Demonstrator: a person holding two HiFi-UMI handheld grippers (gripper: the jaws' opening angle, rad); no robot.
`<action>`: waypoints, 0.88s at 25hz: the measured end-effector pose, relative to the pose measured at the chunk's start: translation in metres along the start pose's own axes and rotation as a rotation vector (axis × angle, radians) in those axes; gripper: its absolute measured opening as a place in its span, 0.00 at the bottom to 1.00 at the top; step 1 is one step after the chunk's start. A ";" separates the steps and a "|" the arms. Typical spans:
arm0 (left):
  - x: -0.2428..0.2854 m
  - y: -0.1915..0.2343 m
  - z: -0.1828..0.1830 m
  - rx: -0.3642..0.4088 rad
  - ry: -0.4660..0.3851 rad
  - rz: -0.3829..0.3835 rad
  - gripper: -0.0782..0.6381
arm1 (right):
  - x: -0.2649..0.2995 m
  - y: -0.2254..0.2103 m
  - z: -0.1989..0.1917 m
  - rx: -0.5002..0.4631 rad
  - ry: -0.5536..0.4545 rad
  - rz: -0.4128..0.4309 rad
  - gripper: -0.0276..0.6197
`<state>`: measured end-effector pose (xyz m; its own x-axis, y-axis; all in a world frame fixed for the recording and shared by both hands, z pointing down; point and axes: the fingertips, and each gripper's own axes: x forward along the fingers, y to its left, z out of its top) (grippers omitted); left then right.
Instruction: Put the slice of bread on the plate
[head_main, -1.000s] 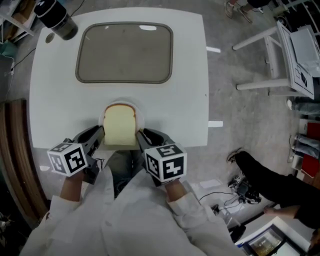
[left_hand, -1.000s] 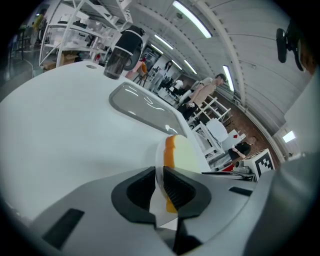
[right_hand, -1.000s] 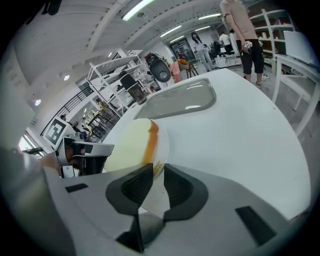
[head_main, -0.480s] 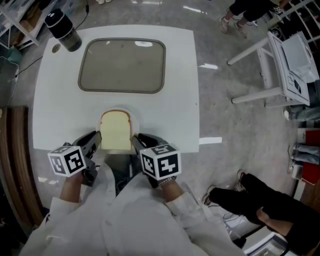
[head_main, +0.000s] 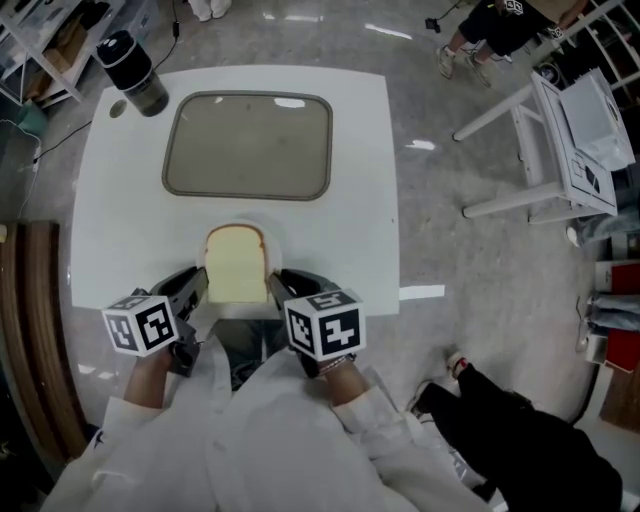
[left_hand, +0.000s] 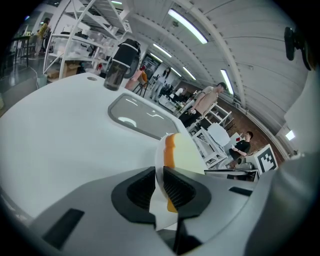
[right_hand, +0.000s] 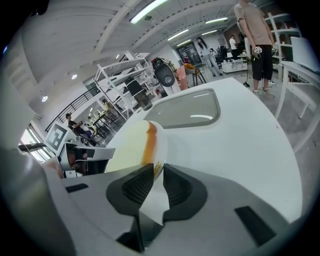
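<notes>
A pale slice of bread (head_main: 238, 263) with a brown crust lies on a small white plate (head_main: 270, 235) at the table's near edge. My left gripper (head_main: 197, 290) is shut on the plate's left rim, and my right gripper (head_main: 277, 288) is shut on its right rim. In the left gripper view the plate's rim (left_hand: 159, 165) runs between the closed jaws, with the bread (left_hand: 185, 152) just beyond. The right gripper view shows the same: the rim (right_hand: 162, 147) pinched and the bread (right_hand: 130, 147) lying on top.
A grey rectangular tray (head_main: 248, 145) lies inset in the white table (head_main: 350, 200) beyond the plate. A dark tumbler (head_main: 133, 72) stands at the far left corner. White chairs (head_main: 560, 140) and people stand on the floor to the right.
The head view has shifted. The plate with the bread, still held by both grippers, now sits a little closer to the tray.
</notes>
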<state>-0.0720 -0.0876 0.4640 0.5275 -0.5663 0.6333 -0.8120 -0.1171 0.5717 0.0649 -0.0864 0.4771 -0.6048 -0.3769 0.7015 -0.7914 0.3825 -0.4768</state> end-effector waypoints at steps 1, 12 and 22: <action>0.001 0.002 0.002 0.002 0.001 -0.005 0.19 | 0.002 0.000 0.001 0.011 -0.004 -0.004 0.15; 0.019 0.022 0.064 0.047 0.012 -0.048 0.19 | 0.034 -0.001 0.051 0.056 -0.024 -0.035 0.15; 0.058 0.040 0.112 0.053 0.030 -0.071 0.19 | 0.063 -0.024 0.107 0.051 -0.041 -0.061 0.15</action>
<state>-0.1018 -0.2162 0.4650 0.5910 -0.5300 0.6081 -0.7840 -0.1999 0.5878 0.0361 -0.2094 0.4763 -0.5578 -0.4323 0.7084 -0.8296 0.3150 -0.4610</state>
